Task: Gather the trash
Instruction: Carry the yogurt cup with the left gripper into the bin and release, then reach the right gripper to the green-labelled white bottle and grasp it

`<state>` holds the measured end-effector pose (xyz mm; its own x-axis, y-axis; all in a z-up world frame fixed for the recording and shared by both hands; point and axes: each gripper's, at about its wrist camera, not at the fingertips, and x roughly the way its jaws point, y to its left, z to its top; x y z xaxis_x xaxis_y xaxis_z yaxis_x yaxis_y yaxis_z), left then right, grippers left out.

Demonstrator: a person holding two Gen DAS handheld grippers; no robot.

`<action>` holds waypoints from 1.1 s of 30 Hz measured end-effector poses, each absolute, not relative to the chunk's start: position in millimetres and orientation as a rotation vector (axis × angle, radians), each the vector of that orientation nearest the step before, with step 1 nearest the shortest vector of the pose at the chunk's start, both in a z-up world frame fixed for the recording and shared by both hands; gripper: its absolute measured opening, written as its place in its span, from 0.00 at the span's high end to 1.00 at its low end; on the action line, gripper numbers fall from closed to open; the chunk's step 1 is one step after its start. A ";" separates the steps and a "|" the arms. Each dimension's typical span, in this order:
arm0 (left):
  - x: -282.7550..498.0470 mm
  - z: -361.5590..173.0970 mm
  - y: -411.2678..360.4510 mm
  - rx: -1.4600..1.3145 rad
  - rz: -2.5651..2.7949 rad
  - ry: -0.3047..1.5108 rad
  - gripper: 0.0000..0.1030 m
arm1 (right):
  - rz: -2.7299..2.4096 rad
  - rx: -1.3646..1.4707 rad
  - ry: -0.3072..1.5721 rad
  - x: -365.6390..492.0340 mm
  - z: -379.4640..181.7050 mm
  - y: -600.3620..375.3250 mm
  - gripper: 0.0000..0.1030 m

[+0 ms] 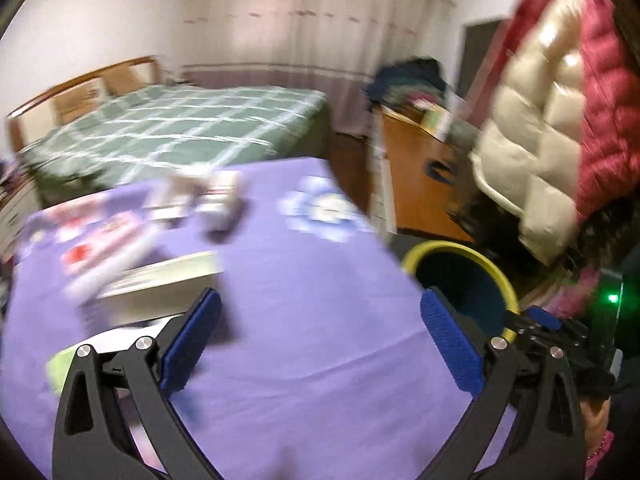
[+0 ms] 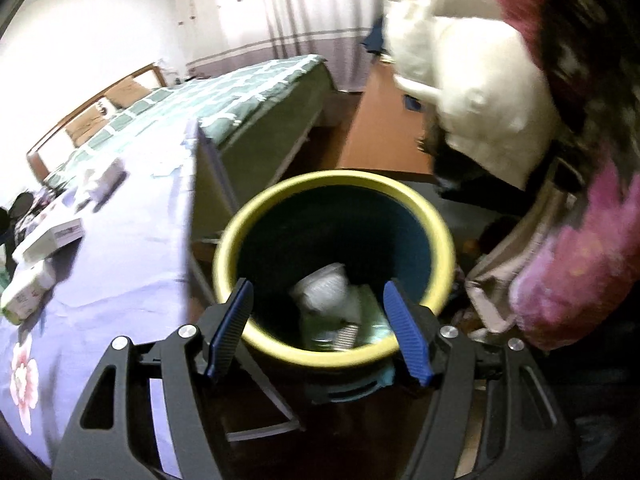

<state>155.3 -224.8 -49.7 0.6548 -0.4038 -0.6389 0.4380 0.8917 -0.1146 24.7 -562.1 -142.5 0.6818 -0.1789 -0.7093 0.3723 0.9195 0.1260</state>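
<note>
Beside the purple-clothed desk (image 2: 120, 248), yellow-rimmed trash bin (image 2: 334, 196) with crumpled wrappers (image 2: 328, 292) inside. Over its near rim, right tongs (image 2: 318, 324) apart, gripping nothing. Above the cloth, left tongs (image 1: 320, 336) spread wide, empty. Farther back, blurred boxes (image 1: 160, 272) on the desk.

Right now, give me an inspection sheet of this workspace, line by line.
Surface: purple cloth with flower prints covers the table.
Job's things: yellow-rimmed bin beside the table edge; a crumpled white bag and wrappers inside it.
Clutter: white box, green-and-white pack and small blurred packs on the cloth.
Grippers: left gripper jaws wide, nothing between them, above the cloth; right gripper jaws on either side of the bin's near rim; grip on it not clear.
Cables: nothing seen.
Surroundings: bed with green checked cover, curtains, hanging padded jackets, wooden furniture.
</note>
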 end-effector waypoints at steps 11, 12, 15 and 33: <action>138.2 -40.0 -27.8 -0.088 -0.107 0.627 0.05 | -0.064 0.189 0.763 90.0 -118.6 -453.1 0.37; 136.3 -40.8 -13.3 -0.096 -0.082 0.621 0.05 | -0.047 0.181 0.763 94.7 -117.6 -442.7 0.37; 133.7 -44.8 14.9 -0.121 -0.045 0.619 0.05 | 0.012 0.153 0.773 113.3 -115.0 -409.0 0.37; 141.8 -64.2 35.8 -0.154 -0.048 0.649 0.05 | 0.129 0.076 0.809 185.3 -119.9 -307.6 0.37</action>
<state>141.8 35.8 -64.2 0.7959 -0.0930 -0.5982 -0.0034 0.9874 -0.1580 185.3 -307.6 -119.9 0.6832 0.1444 -0.7158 -0.0862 0.9894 0.1173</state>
